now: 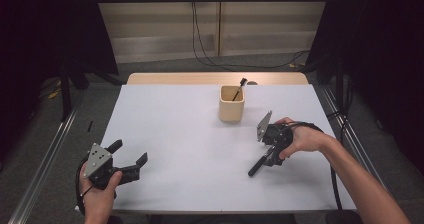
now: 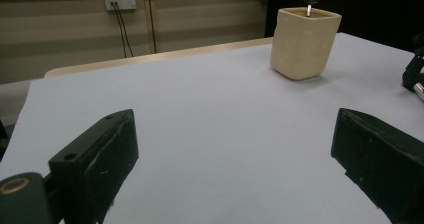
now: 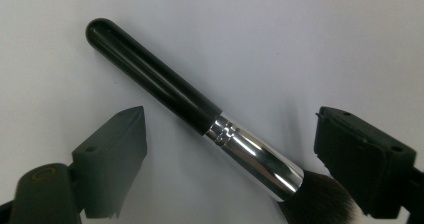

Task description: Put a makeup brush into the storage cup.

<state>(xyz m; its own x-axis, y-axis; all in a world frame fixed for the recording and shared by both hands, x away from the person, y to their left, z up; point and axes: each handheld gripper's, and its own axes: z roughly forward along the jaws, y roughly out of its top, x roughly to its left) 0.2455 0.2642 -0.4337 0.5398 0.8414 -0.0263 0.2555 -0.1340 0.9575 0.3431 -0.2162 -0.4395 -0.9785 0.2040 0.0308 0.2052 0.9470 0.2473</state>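
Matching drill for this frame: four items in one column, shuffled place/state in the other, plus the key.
Items:
1. makeup brush
2. beige cup
3. left tool
4. right tool

States:
A. stands upright at the table's far side, a thin brush poking out
B. jaws wide apart over bare table
C. lies flat on the white table
D. open jaws on either side of the brush, not pressing it

Pairs: 1-C, 2-A, 3-B, 4-D

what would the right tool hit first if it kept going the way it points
Most likely the makeup brush lying on the table: it sits between the right tool's open jaws, untouched.
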